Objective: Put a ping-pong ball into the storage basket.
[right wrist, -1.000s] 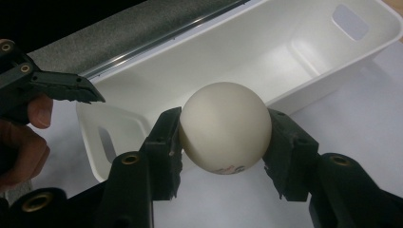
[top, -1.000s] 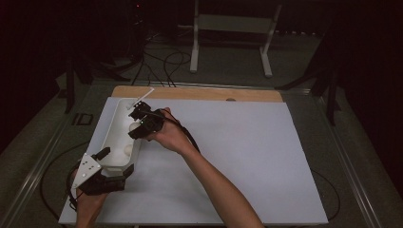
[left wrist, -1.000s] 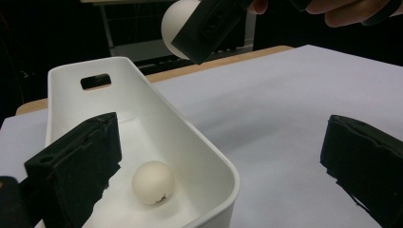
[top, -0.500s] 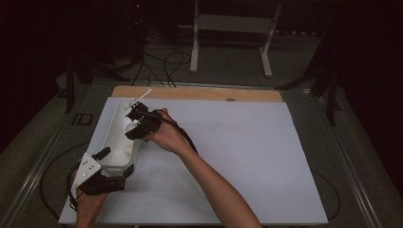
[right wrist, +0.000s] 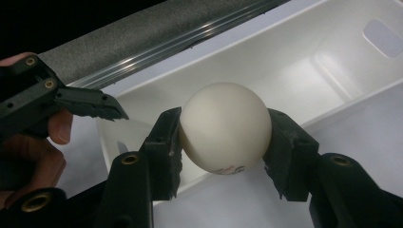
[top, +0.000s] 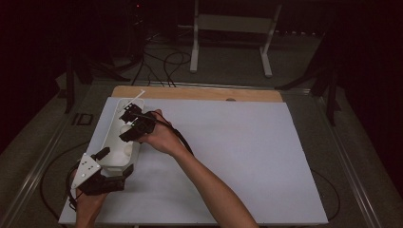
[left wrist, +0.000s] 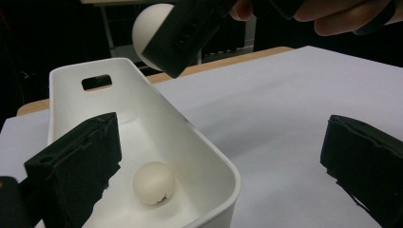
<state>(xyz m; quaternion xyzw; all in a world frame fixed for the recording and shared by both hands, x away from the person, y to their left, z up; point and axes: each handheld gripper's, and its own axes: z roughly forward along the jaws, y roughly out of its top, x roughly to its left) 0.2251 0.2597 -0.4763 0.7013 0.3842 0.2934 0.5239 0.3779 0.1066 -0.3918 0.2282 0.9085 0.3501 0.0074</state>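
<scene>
White sheet point(top: 228, 156): R hand-held gripper point(right wrist: 222, 137) clamps ball point(right wrist: 225, 126) above bin point(left wrist: 190, 137); L hand-held gripper point(left wrist: 223, 161) released, straddling rim.

White bin point(left wrist: 142, 109), ball point(left wrist: 153, 182) on its floor, second ball point(left wrist: 147, 28) seemingly clamped above, white tabletop point(left wrist: 285, 104).

Tray point(top: 110, 124) sits at the sheet's point(top: 237, 156) left edge. One ball point(left wrist: 153, 183) lies in the tray's near end; second ball point(right wrist: 224, 127) held above the tray between right gripper point(right wrist: 223, 137) jaws. Left gripper point(top: 102, 164) at tray's near end.
</scene>
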